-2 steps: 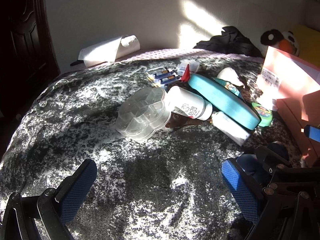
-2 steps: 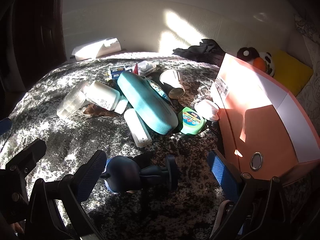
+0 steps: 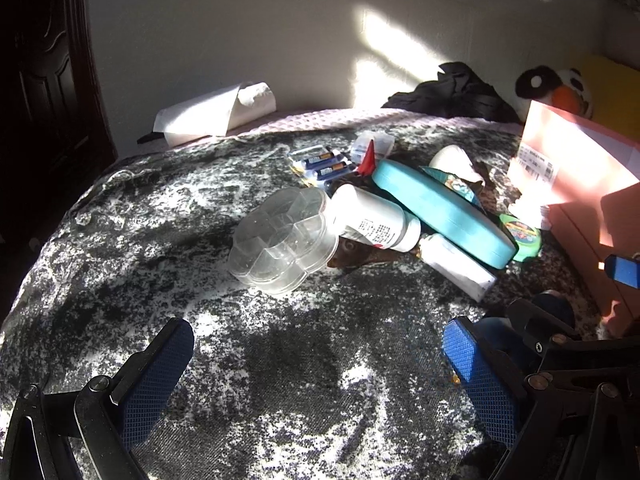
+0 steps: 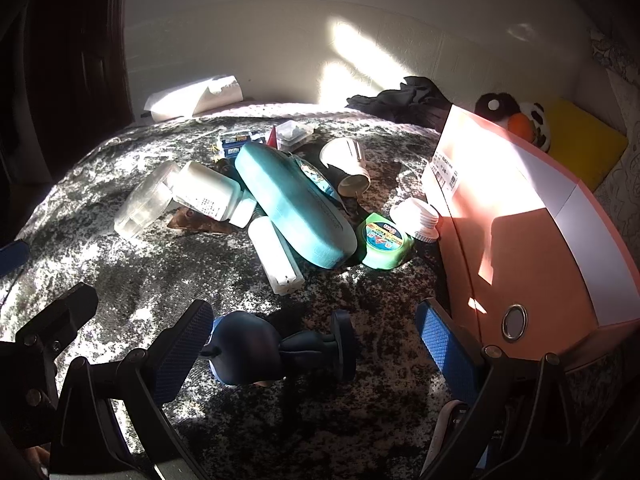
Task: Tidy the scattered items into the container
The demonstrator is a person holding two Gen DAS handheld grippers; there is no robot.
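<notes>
A heap of items lies on a dark mottled bedspread: a clear flower-shaped box (image 3: pixel 282 240), a white bottle (image 3: pixel 374 220), a teal case (image 4: pixel 294 202), a white tube (image 4: pixel 276 256), a green tape roll (image 4: pixel 384 240), a white cap (image 4: pixel 416 216) and a paper cup (image 4: pixel 348 164). A dark blue figurine (image 4: pixel 276 346) lies on its side between my right gripper's (image 4: pixel 314 354) open fingers. The pink storage box (image 4: pixel 516 216) stands at the right. My left gripper (image 3: pixel 320 364) is open and empty, short of the heap.
Battery packs (image 3: pixel 324 162) and a small clear case (image 4: pixel 294 134) lie behind the heap. A paper roll (image 3: pixel 216 114), dark clothing (image 3: pixel 452 94), a plush toy (image 4: pixel 516 120) and a yellow cushion (image 4: pixel 584 140) rest by the wall.
</notes>
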